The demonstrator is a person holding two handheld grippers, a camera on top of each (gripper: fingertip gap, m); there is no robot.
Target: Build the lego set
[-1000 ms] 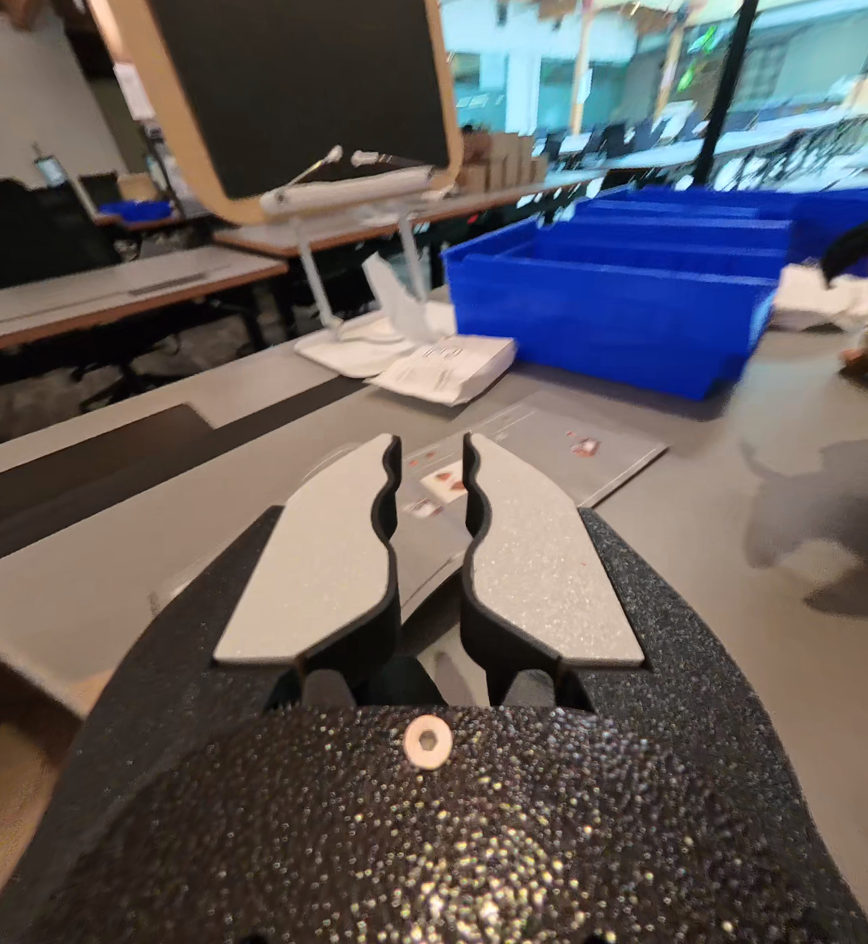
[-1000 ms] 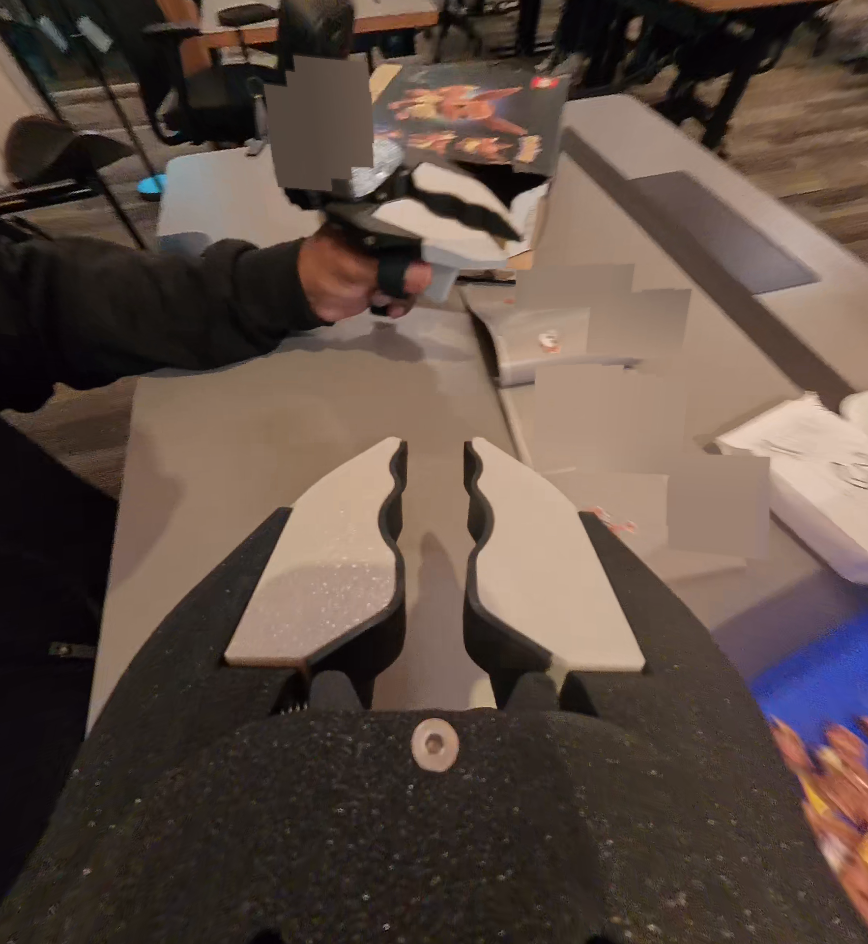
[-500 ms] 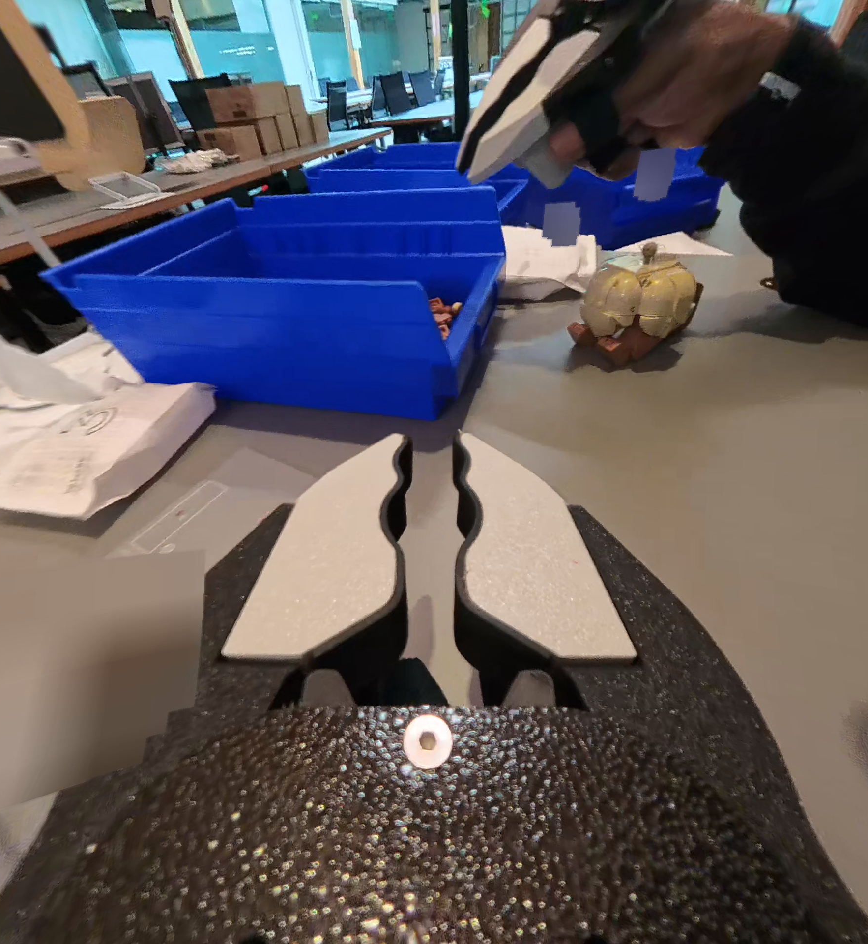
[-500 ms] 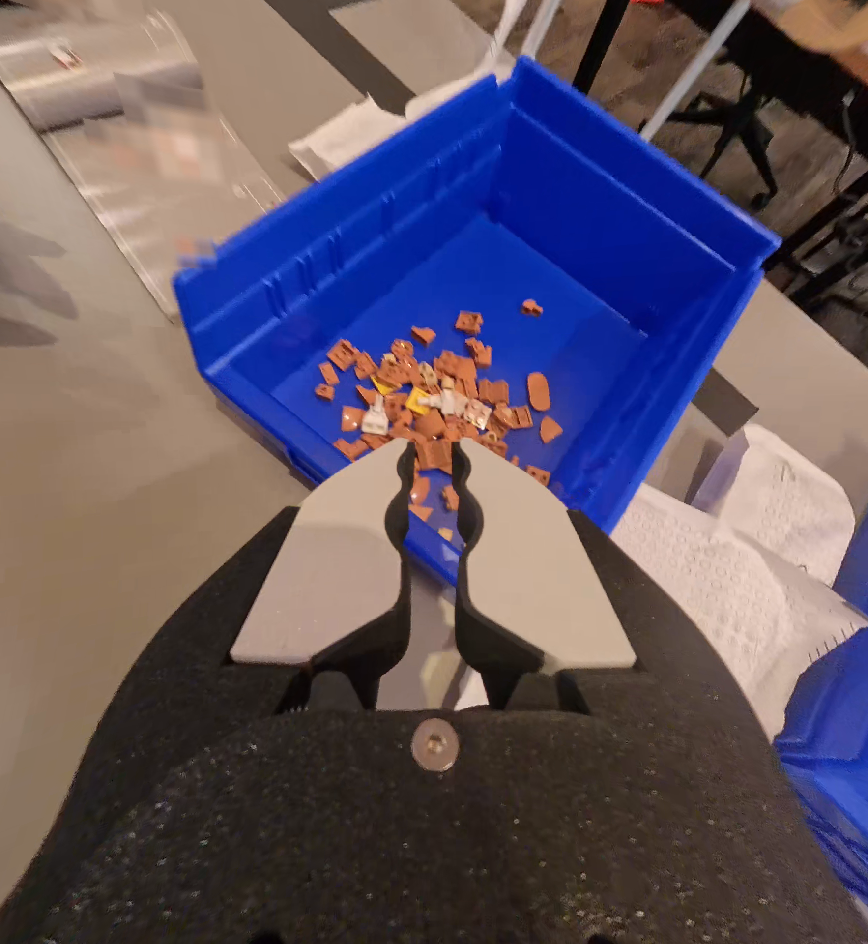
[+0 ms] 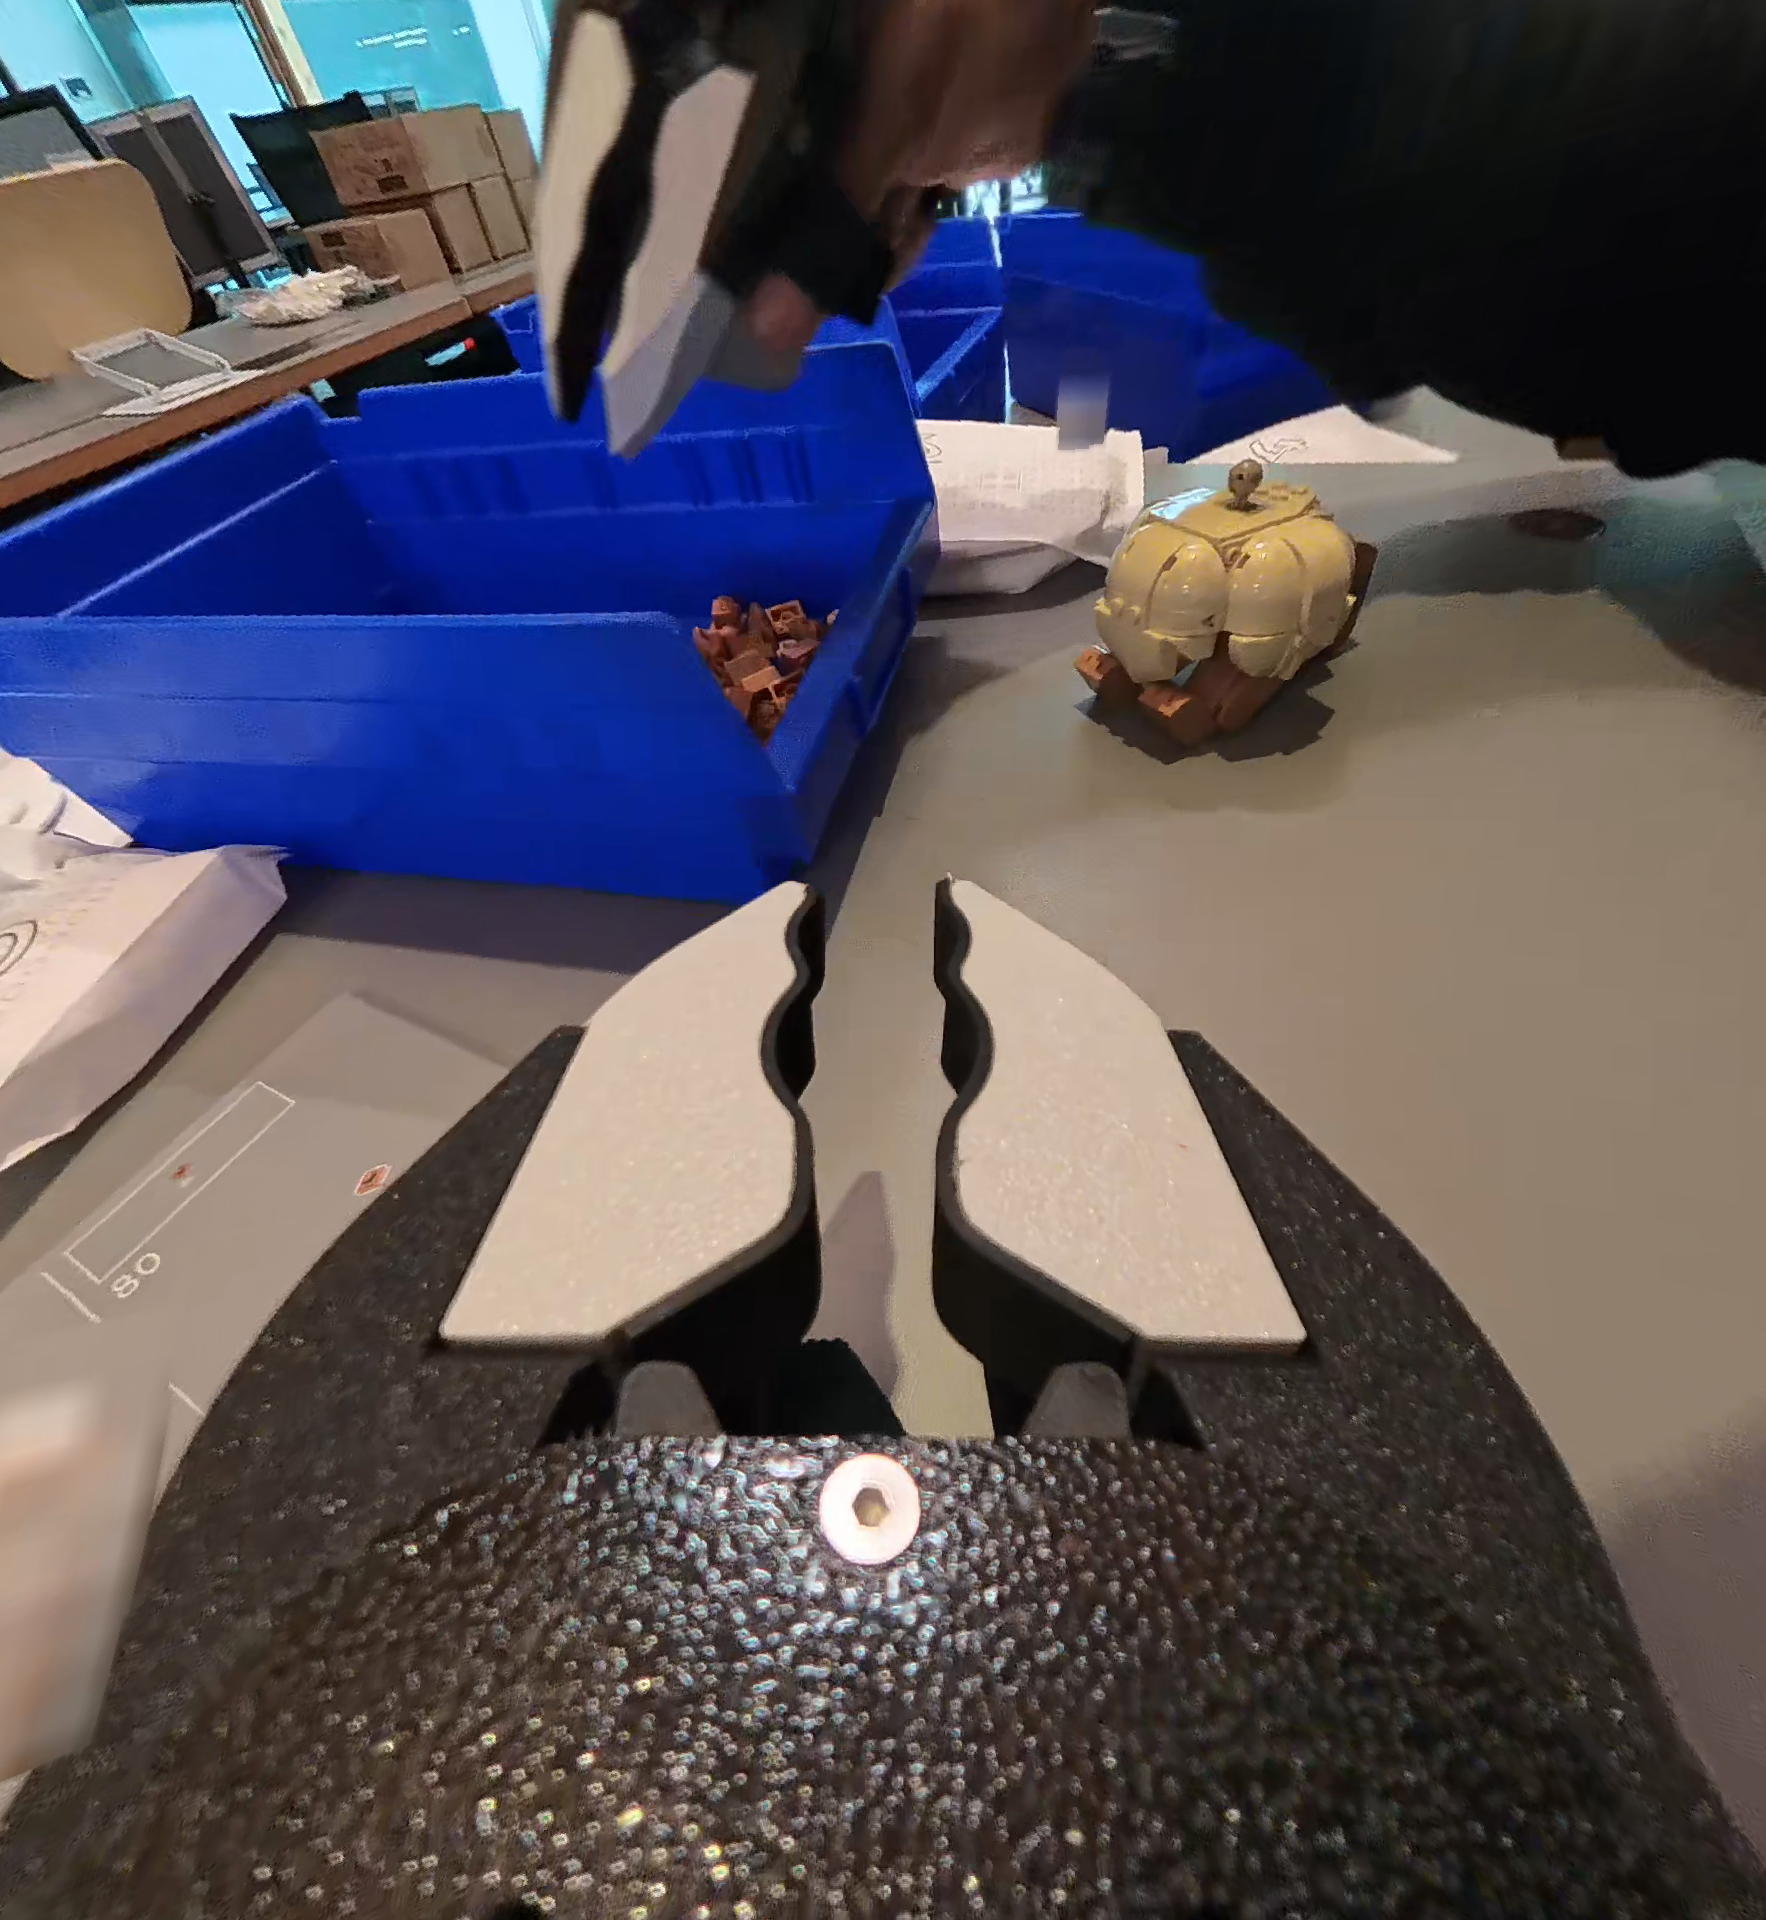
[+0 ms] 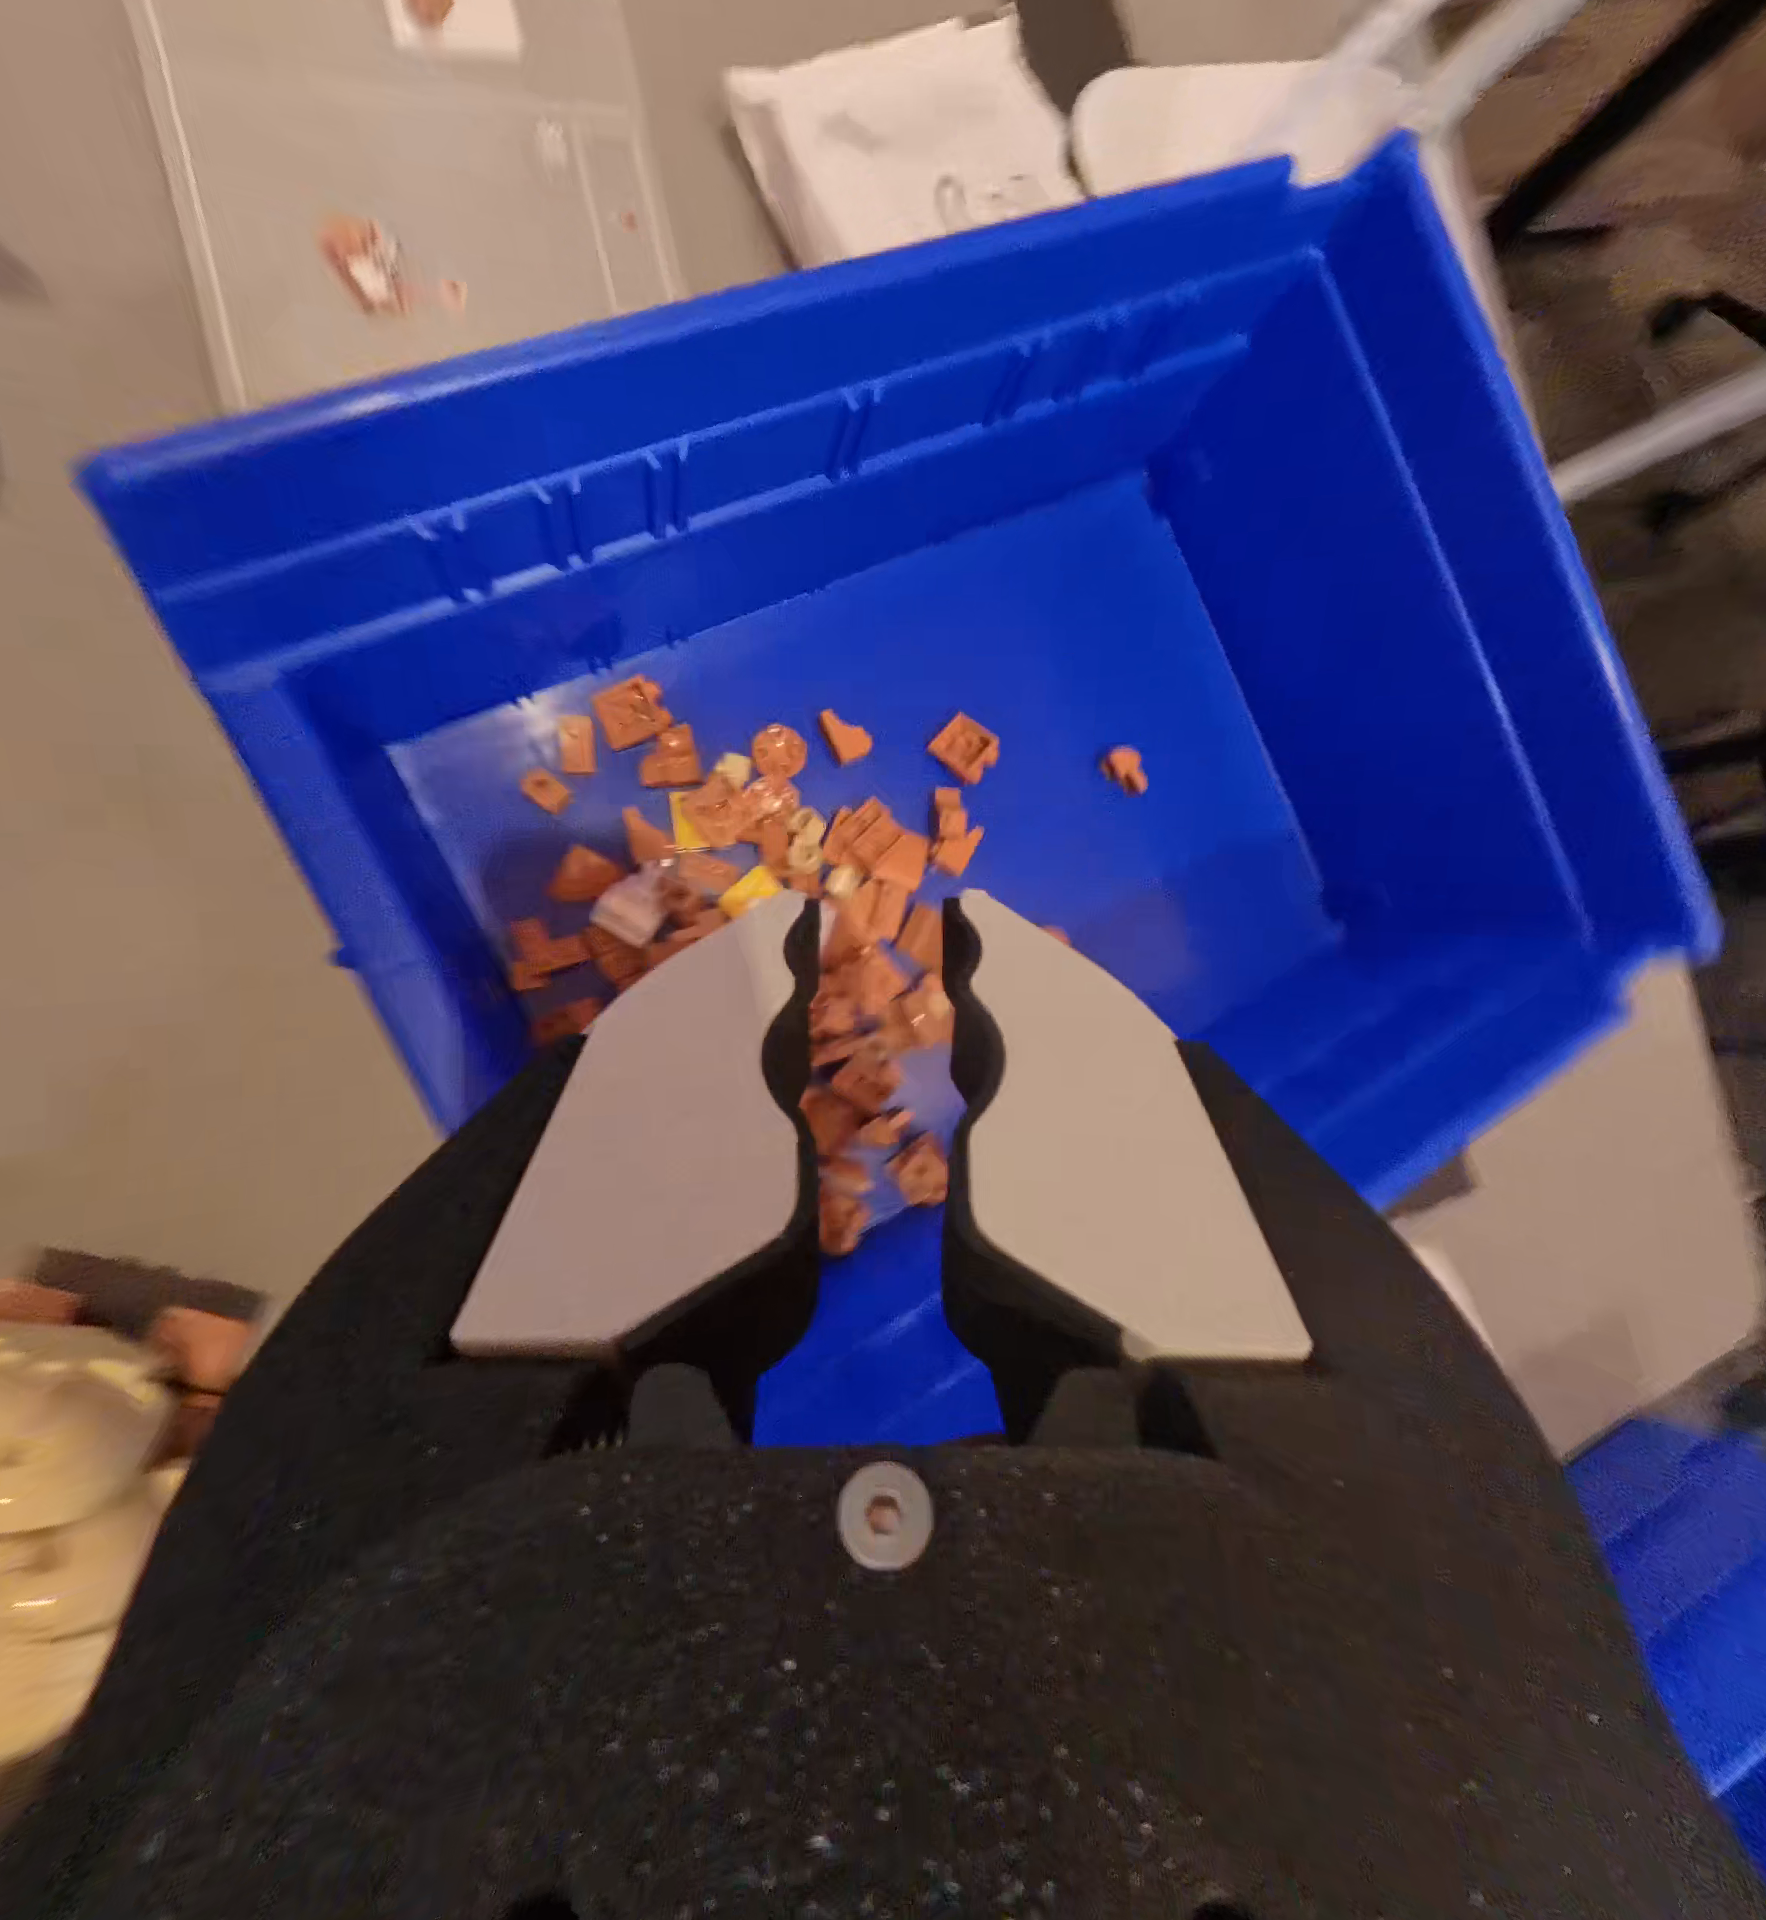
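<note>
Brick pile [image 6: 754,852]: lying in the blue bin [image 6: 1378,727], mostly orange-brown pieces, straight under and ahead of the right gripper [image 6: 879,914].
Nearer gripper: the right one is hovering over the bin; the left gripper [image 5: 879,894] is sitting low over the worktop [image 5: 1378,1039], beside the bin's corner.
Right jaws: standing slightly apart, pinching nothing.
Left jaws: standing slightly apart, empty.
Beside: a cream brick model [image 5: 1222,592] is resting on the worktop.

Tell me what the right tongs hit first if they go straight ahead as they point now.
Most likely the heap of small brown bricks on the floor of the blue bin; the right tongs are open and point down at it.
</note>
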